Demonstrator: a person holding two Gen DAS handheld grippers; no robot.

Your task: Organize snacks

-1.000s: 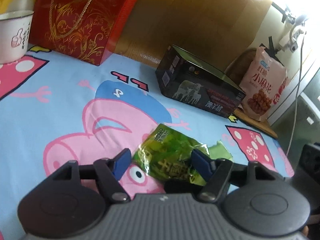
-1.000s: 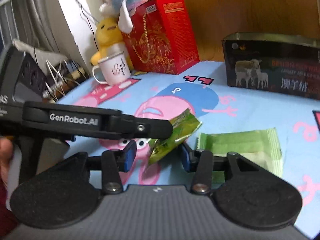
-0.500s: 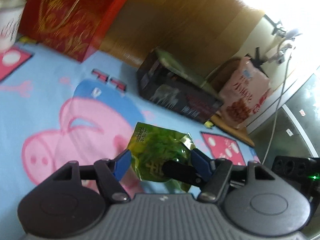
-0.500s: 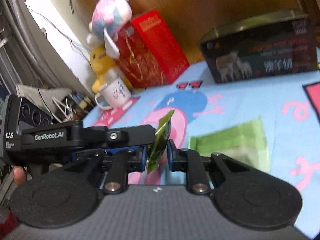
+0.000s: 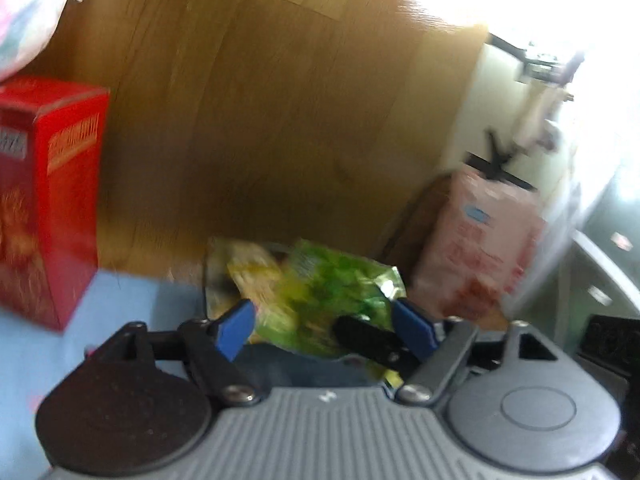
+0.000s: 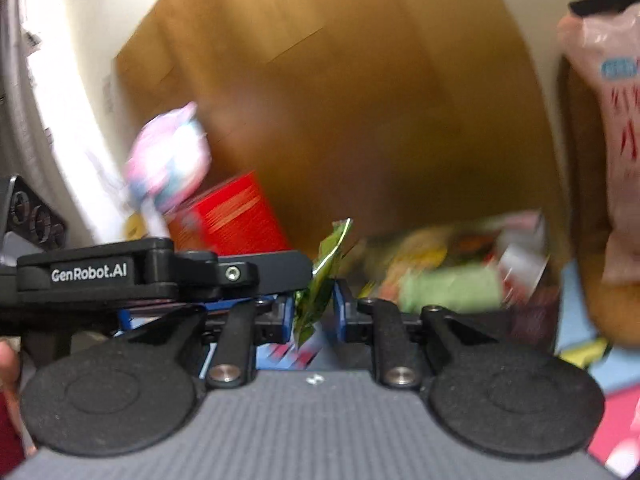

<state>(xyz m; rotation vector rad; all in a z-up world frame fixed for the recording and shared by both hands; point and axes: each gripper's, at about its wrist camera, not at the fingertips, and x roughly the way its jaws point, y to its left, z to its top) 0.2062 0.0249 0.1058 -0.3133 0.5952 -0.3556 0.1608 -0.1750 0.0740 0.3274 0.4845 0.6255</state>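
Right tool clamped on green snack packet.

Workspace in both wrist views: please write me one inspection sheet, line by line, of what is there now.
surface: blue cartoon-print cloth, blurred.
job's things: green snack packet, held upright; blurred heap of snack packets behind it.
clutter: red gift box, plush toy, pink snack bag.
grippers: right gripper shut on the packet, jaws just closed, then eased slightly; left gripper open, the packet between its pads, jaws just opening.
cables: none told apart in the blur.
surroundings: wooden panel; glare at upper right of the left view.
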